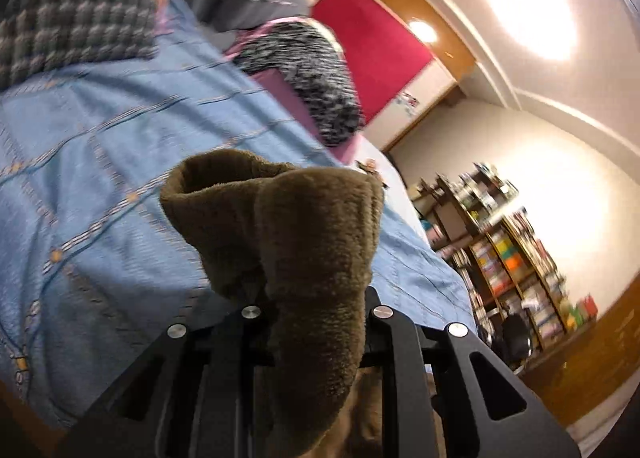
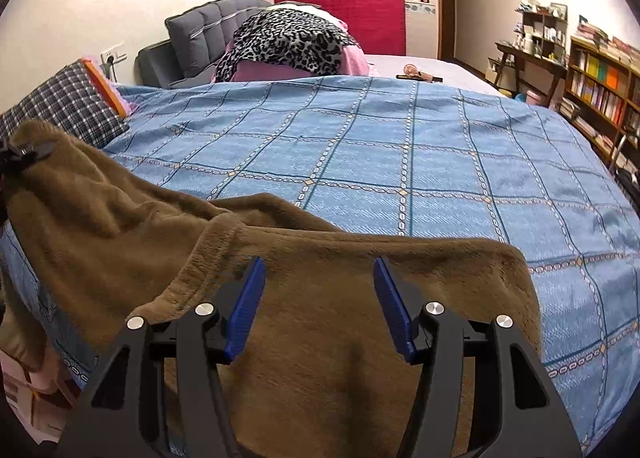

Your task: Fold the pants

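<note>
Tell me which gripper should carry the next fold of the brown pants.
Left. The left gripper is already shut on a bunched end of the brown pants, lifted off the blue bedspread. The right gripper hangs open above the cloth, gripping nothing.

Left gripper (image 1: 308,298) at lower centre of its tilted view, jaws closed on a bunched fold of brown fleece pants (image 1: 288,234), right gripper (image 2: 320,310) at lower centre, blue-padded fingers (image 2: 246,310) spread wide, gripping nothing
</note>
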Available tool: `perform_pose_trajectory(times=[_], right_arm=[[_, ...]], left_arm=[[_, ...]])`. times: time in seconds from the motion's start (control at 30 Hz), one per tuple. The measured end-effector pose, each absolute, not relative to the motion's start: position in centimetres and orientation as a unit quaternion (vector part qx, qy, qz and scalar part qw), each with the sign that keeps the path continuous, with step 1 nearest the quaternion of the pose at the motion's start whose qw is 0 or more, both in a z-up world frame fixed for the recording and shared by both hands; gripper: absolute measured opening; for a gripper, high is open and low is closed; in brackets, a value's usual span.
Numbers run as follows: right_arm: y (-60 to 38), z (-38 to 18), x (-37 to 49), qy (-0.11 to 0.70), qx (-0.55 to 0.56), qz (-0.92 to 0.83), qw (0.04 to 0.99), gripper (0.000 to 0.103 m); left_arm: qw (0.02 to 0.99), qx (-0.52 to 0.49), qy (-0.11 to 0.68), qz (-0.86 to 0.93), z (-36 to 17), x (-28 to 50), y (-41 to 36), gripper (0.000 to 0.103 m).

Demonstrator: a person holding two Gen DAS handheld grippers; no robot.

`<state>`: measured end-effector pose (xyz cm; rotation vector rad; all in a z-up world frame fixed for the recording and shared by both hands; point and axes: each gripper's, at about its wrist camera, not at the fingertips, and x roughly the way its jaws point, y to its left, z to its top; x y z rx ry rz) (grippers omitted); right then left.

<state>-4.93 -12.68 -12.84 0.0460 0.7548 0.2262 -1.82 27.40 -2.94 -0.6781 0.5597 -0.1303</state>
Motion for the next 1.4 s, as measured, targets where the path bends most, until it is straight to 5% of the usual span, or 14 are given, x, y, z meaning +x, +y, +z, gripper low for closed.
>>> perform_pose_trajectory(times=[0.5, 0.83, 1.23, 1.33, 1.37, 1.4], right_arm=[[-21.8, -13.1, -7.3, 0.349, 0.120, 0.038, 0.929, 0.058], [-27.4, -14.6, -9.2, 0.347, 0.173, -0.009, 0.922, 0.058], [-30.7, -15.4, -10.7, 0.346, 0.194, -0.042, 0.917, 0.058], [-31.3, -15.5, -11.1, 0.346, 0.197, -0.050, 0.916, 0.058], [-31.4, -15.5, -11.2, 0.346, 0.198, -0.052, 0.916, 0.058], [-31.6, -15.5, -11.4, 0.346, 0.198, -0.054, 0.915, 0.058]], left_arm=[[0.899, -0.208, 0.308, -0.231, 1.6, 0.3, 8.4, 0.019], [0.866, -0.107, 0.362, -0.328, -0.7, 0.2, -5.7, 0.019], [0.829, -0.001, 0.423, -0.365, -7.2, -1.1, -13.9, 0.020], [0.819, 0.013, 0.437, -0.370, -8.4, -1.2, -14.6, 0.033], [0.813, 0.008, 0.441, -0.380, -8.6, -1.3, -14.4, 0.050], [0.805, 0.000, 0.446, -0.392, -8.8, -1.6, -14.2, 0.054]])
